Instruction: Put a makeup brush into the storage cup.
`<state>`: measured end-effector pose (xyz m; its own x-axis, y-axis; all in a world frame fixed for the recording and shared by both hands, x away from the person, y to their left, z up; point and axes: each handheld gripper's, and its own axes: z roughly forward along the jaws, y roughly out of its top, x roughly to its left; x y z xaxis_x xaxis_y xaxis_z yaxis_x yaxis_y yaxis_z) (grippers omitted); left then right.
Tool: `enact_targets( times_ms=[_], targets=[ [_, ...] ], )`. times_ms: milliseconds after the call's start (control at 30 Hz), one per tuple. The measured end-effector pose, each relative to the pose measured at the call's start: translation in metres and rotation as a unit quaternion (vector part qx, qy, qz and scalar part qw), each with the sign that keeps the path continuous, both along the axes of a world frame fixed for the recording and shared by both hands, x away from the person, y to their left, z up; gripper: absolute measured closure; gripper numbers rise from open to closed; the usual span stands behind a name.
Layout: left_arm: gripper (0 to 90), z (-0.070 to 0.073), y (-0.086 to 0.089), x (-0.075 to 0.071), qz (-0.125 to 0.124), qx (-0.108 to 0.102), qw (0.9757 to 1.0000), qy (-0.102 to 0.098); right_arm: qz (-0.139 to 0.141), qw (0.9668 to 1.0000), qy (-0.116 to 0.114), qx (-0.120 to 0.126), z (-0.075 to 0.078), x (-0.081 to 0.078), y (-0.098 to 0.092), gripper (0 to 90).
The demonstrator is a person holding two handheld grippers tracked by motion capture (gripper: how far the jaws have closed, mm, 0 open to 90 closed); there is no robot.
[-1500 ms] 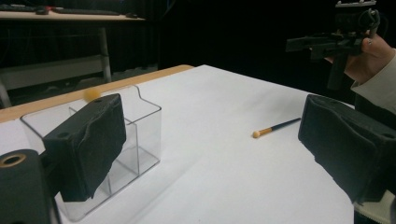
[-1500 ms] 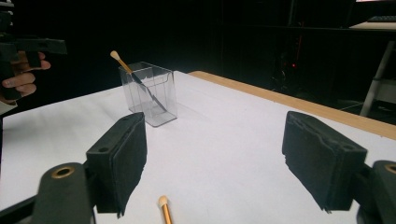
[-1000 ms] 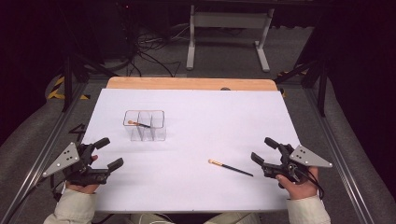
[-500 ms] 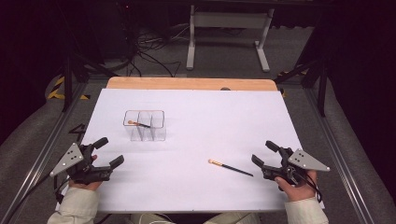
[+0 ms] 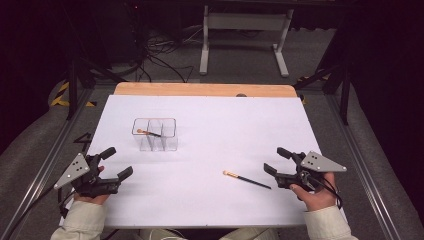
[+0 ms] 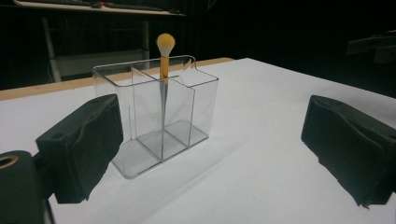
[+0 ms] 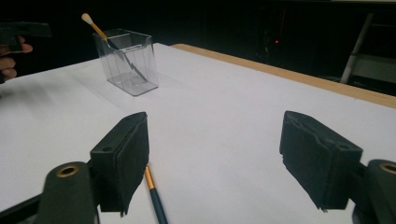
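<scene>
Little had shifted over the last second: the right gripper (image 5: 274,161), its spread jaws having narrowed a touch with nothing between them, hovered beside the loose brush (image 5: 246,179) on the table (image 5: 210,210) (the clear organizer (image 5: 155,134) already held one), while the left gripper (image 5: 116,161) waited, jaws spread and empty

loose brush (image 5: 246,179) | black handle, tan tip | flat on table | second brush (image 5: 148,133) leaning in clear organizer (image 5: 155,134) (three compartments)

Bright tabletop, dark, perhaps underexposed surroundings

Glossy clear plastic organizer (image 6: 159,116), seemingly matt table (image 5: 225,130)
</scene>
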<state>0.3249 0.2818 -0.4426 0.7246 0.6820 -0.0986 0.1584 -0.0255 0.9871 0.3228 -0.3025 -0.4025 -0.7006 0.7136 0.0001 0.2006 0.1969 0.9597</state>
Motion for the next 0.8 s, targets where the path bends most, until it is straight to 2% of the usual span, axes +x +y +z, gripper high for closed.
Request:
enact_targets(
  times_ms=[267,633,800],
  targets=[
    [6.2,0.0,0.0,0.001,-0.002,0.0,1.0,0.002,0.02,0.9997,0.0,-0.016,0.013,0.011,0.017,24.2],
    [6.2,0.0,-0.001,0.002,-0.003,-0.001,1.0,0.002,0.039,0.9987,0.01,-0.03,0.016,0.026,0.034,23.9],
    [6.2,0.0,-0.001,0.003,-0.003,-0.001,1.0,0.002,0.05,0.9977,0.015,-0.043,0.022,0.032,0.042,24.0]
  ],
)
